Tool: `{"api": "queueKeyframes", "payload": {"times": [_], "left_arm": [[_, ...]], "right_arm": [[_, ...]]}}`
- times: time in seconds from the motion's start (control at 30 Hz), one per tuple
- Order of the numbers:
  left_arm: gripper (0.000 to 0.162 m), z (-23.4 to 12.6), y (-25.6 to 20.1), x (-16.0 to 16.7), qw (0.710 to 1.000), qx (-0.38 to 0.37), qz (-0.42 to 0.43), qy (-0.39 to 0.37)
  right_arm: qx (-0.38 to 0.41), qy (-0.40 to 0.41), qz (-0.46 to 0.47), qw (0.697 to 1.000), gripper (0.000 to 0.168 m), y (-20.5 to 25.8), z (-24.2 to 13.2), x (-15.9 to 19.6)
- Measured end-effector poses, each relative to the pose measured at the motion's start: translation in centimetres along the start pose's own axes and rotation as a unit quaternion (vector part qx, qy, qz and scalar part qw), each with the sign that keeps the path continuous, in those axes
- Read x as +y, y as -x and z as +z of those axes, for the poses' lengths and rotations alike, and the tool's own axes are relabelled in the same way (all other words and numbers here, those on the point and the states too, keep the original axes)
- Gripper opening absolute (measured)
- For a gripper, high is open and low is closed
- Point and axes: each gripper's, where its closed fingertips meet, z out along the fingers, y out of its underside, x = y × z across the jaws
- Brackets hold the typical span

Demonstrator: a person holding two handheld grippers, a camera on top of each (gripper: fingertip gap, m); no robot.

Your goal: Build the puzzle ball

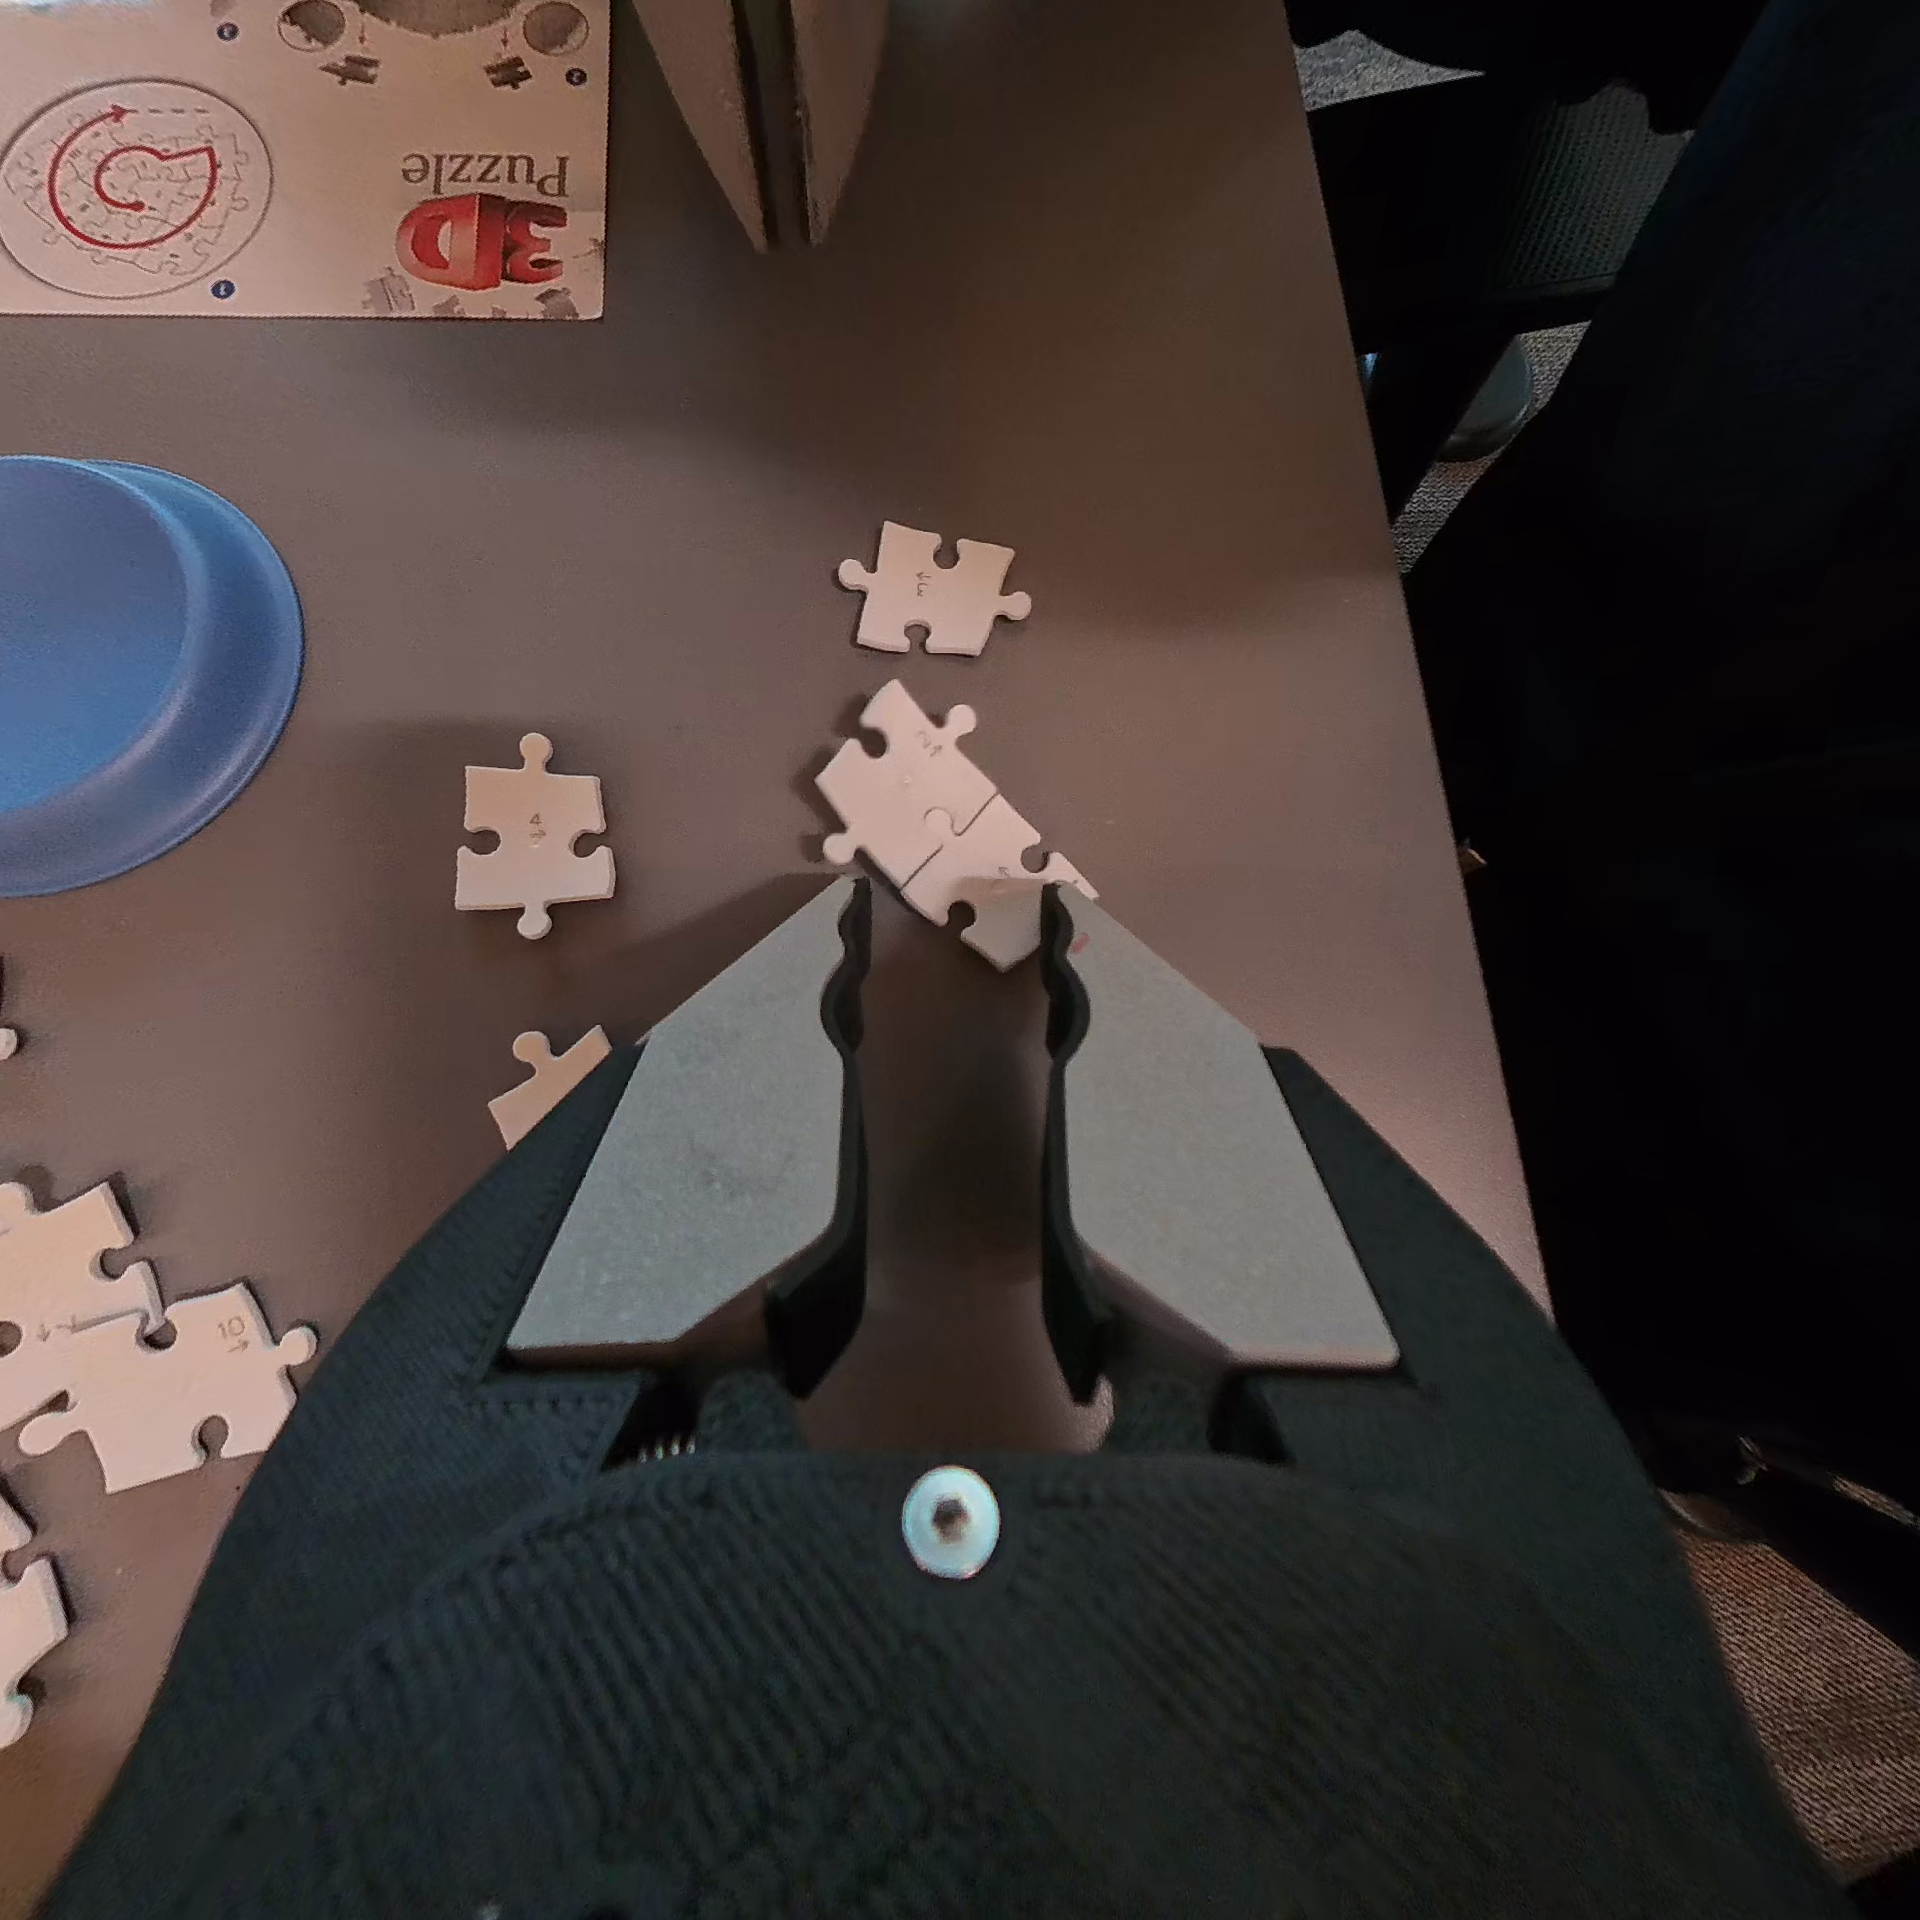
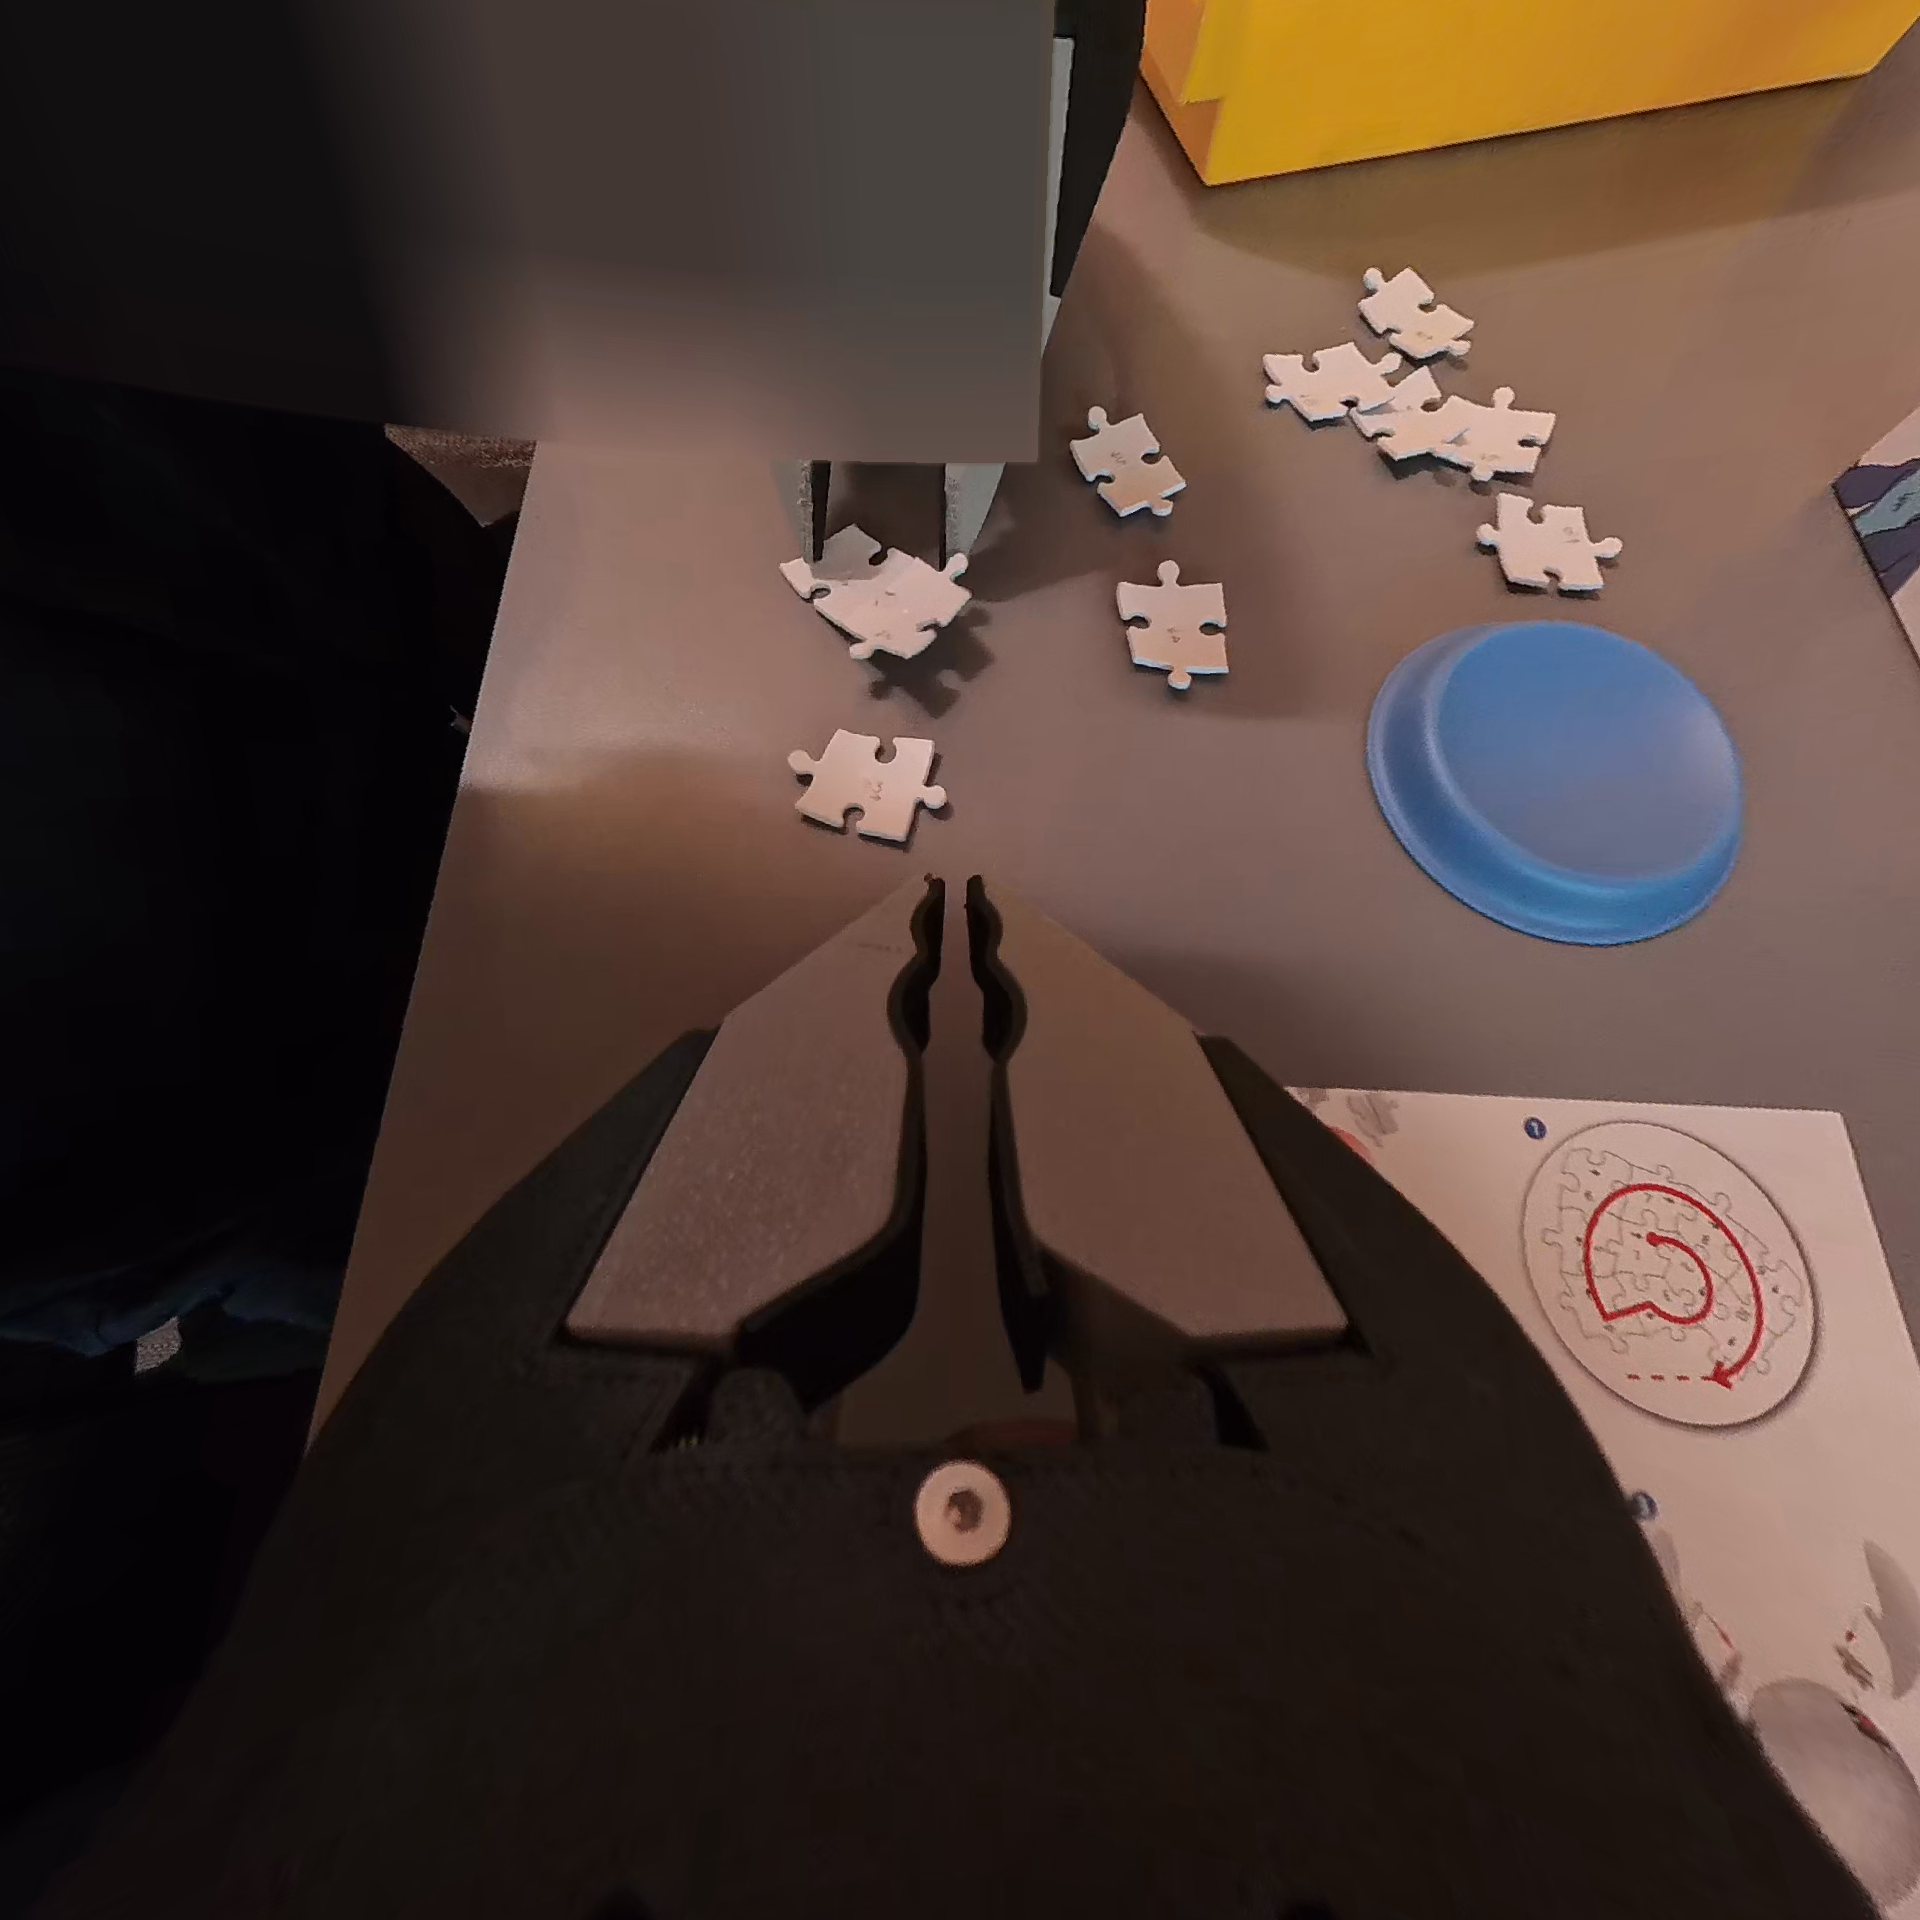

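My left gripper (image 1: 954,896) is shut on the near end of two joined white puzzle pieces (image 1: 928,816). In the right wrist view the left gripper (image 2: 885,549) holds this pair (image 2: 891,608) tilted just above the dark table, with a shadow under it. A single white piece (image 1: 932,592) lies just beyond the pair; in the right wrist view this piece (image 2: 871,787) lies just ahead of my right gripper (image 2: 951,883). The right gripper is shut and empty. Its grey fingers (image 1: 790,114) show at the top of the left wrist view.
Another loose piece (image 1: 535,836) (image 2: 1174,623) lies nearby, with several more in a pile (image 2: 1423,405) (image 1: 125,1371). An upturned blue dish (image 1: 125,675) (image 2: 1558,779), an instruction sheet (image 1: 312,156) (image 2: 1662,1299) and a yellow box (image 2: 1507,83) sit on the table. The table edge (image 1: 1392,520) (image 2: 488,675) is close. There is about 11 centimeters between the tips of the two grippers. The upturned blue dish (image 1: 125,675) is about 15 centimeters from both grippers' fingertips.
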Motion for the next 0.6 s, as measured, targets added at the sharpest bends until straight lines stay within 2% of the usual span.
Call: {"api": "queueKeyframes", "payload": {"times": [0.3,0.6], "left_arm": [[0.03,0.0,0.1,0.0,1.0,0.0,-0.001,0.0],[0.03,0.0,-0.1,0.0,1.0,0.004,-0.002,0.0]], "right_arm": [[-0.028,0.027,-0.01,0.999,0.008,1.2,3.4,0.3],[-0.058,0.043,0.005,0.997,0.017,2.1,4.1,1.0]]}}
